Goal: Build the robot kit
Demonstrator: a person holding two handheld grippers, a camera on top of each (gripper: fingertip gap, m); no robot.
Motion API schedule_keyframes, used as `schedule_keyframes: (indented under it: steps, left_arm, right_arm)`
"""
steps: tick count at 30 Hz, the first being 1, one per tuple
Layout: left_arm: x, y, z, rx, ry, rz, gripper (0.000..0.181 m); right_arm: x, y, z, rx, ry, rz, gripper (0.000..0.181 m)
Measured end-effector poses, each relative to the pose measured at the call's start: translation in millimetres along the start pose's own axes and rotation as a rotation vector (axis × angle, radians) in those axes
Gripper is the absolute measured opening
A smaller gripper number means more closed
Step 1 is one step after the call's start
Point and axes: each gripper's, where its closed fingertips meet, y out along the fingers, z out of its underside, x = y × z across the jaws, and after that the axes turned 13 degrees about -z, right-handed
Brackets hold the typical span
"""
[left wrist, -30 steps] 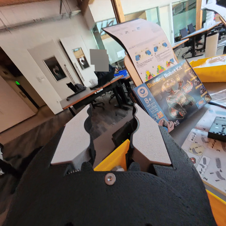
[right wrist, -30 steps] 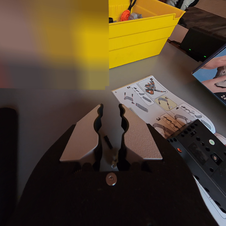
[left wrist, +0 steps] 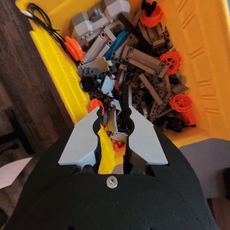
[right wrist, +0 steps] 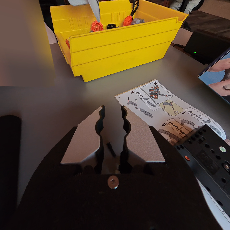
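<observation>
Here, the left gripper (left wrist: 115,107) is held over the near left corner of the yellow bin (left wrist: 62,69), above a heap of grey beams, orange gears (left wrist: 170,62) and a black wheel (left wrist: 88,84). Its jaws are parted to a middling width, and nothing is gripped between them. A curved grey panel (left wrist: 112,119) and a long black beam (left wrist: 124,97) are seen through the gap, but contact cannot be judged. Because the pieces lie tangled, several would probably be caught if the jaws were closed here, so a free end is judged the cleaner hold. The right gripper (right wrist: 113,107) is kept low over the grey table (right wrist: 74,99), near the bin, with its jaws narrowly parted and empty. A small black pin (right wrist: 111,149) lies on the table between the fingers. An instruction sheet (right wrist: 161,105) and a black block (right wrist: 205,155) lie to the right.
</observation>
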Motion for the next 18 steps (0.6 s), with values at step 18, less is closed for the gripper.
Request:
schedule_keyframes:
  steps: [18]
  left_arm:
    - [-16, 41, 46, 0.381, 0.312, -0.1, 0.033]
  right_arm:
    - [9, -1, 1, 0.029, -0.048, -0.022, 0.026]
